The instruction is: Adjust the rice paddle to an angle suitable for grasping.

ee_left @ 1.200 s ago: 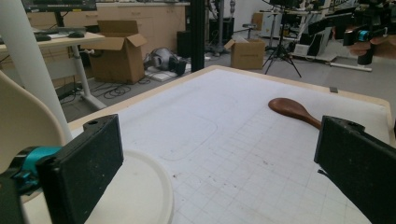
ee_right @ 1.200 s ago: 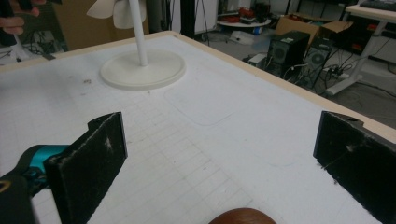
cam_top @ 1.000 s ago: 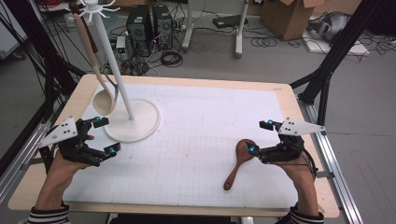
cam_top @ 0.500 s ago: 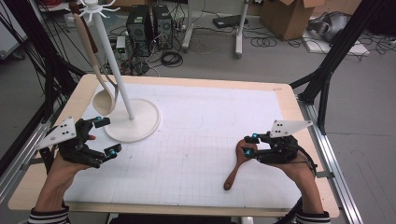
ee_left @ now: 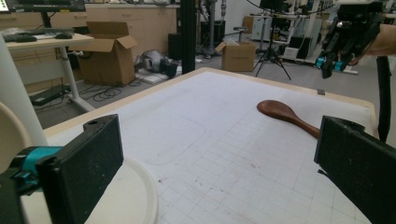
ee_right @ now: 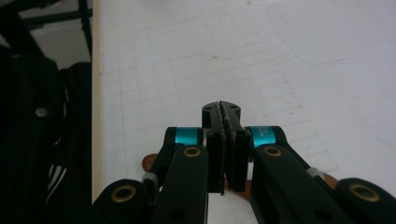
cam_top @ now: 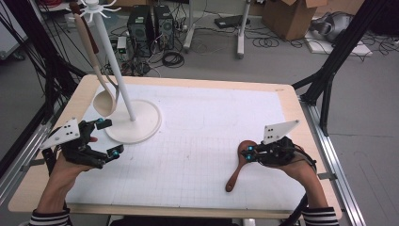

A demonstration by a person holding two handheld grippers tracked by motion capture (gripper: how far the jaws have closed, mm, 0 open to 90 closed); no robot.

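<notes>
1. At the table's left edge, the left gripper (cam_top: 104, 137) rests with its jaws spread wide and nothing between them, just beside the round base of the white utensil stand (cam_top: 133, 121), on which a pale ladle (cam_top: 104, 101) hangs.
2. Right of centre, the dark wooden spoon (cam_top: 238, 163) lies flat on the gridded mat (cam_top: 197, 136).
3. Farthest right, the right gripper (cam_top: 249, 152) has just closed its jaws; the pads meet above the spoon's bowl, and whether they pinch it cannot be told.

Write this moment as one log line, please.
left gripper: open, beside stand | right gripper: jaws just closed, empty, above spoon | spoon: flat on table
</notes>
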